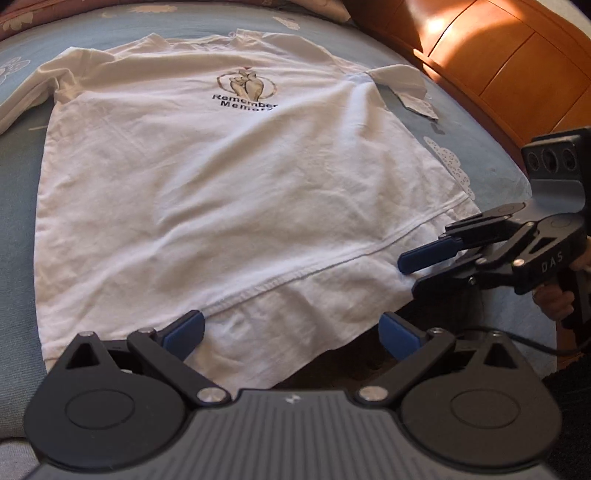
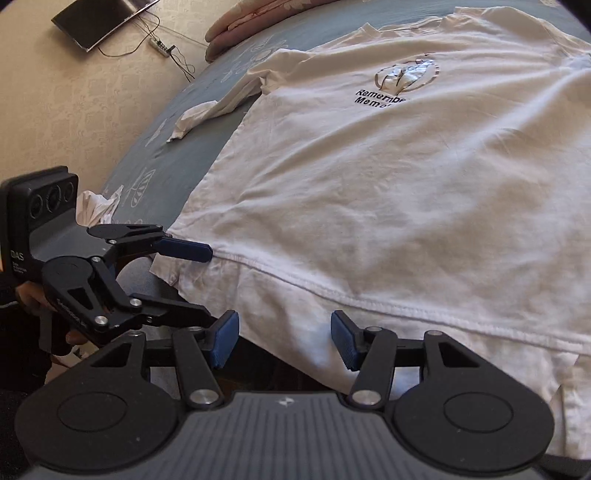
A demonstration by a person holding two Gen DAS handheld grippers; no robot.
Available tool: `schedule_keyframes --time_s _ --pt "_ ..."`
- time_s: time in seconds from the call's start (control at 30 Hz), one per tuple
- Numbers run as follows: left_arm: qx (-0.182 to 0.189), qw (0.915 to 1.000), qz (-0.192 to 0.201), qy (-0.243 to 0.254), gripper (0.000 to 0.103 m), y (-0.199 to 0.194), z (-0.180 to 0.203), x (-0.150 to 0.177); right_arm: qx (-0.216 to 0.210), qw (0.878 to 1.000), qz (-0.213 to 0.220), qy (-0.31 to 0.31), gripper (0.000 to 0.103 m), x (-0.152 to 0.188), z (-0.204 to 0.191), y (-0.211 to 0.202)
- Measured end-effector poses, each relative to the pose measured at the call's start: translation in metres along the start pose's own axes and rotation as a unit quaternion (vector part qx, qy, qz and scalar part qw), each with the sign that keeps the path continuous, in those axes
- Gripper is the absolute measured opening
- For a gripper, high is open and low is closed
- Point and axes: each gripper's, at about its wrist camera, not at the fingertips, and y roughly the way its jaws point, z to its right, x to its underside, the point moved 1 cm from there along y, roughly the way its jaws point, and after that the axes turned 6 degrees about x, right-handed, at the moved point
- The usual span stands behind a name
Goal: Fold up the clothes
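A white T-shirt (image 1: 221, 184) with a printed logo and black lettering lies spread flat, front up, on a blue bed; it also shows in the right wrist view (image 2: 406, 184). My left gripper (image 1: 291, 332) is open at the shirt's bottom hem, the hem lying between its blue pads. My right gripper (image 2: 284, 338) is open at the hem's other corner. In the left wrist view the right gripper (image 1: 410, 273) has one finger above and one below the hem corner. In the right wrist view the left gripper (image 2: 207, 284) straddles the hem edge the same way.
The blue patterned bedspread (image 1: 22, 221) surrounds the shirt. A wooden headboard or cabinet (image 1: 498, 66) stands at the right. A pillow (image 2: 240, 22) lies at the far end. A dark screen (image 2: 99, 18) and cables lie on the beige floor. A crumpled white cloth (image 2: 98, 206) sits near the bed edge.
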Motion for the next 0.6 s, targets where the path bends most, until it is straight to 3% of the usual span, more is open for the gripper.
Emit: schedule_keyframes --time_s 0.2,0.37,0.43,0.5,0.6 --pt "-0.026 0.9996 -0.007 0.007 0.100 -0.012 -0.004 0.007 0.006 0.999 -0.005 0.045 0.062 0.025 0.019 -0.021" --pt "-0.064 0.9972 0.013 0.038 0.100 -0.016 0.005 -0.010 0.059 0.998 0.037 0.006 0.072 0.009 0.006 -0.040" --pt "-0.074 0.9956 0.036 0.046 0.100 -0.012 0.006 -0.024 0.101 0.992 0.066 -0.022 0.076 -0.004 0.000 -0.046" --pt "-0.082 0.9937 0.055 0.052 0.100 -0.005 0.005 -0.037 0.170 0.978 0.104 -0.066 0.088 -0.021 -0.004 -0.045" --pt "-0.098 0.9924 0.061 0.043 0.100 0.012 -0.003 -0.046 0.251 0.956 0.118 -0.099 0.093 -0.038 0.002 -0.027"
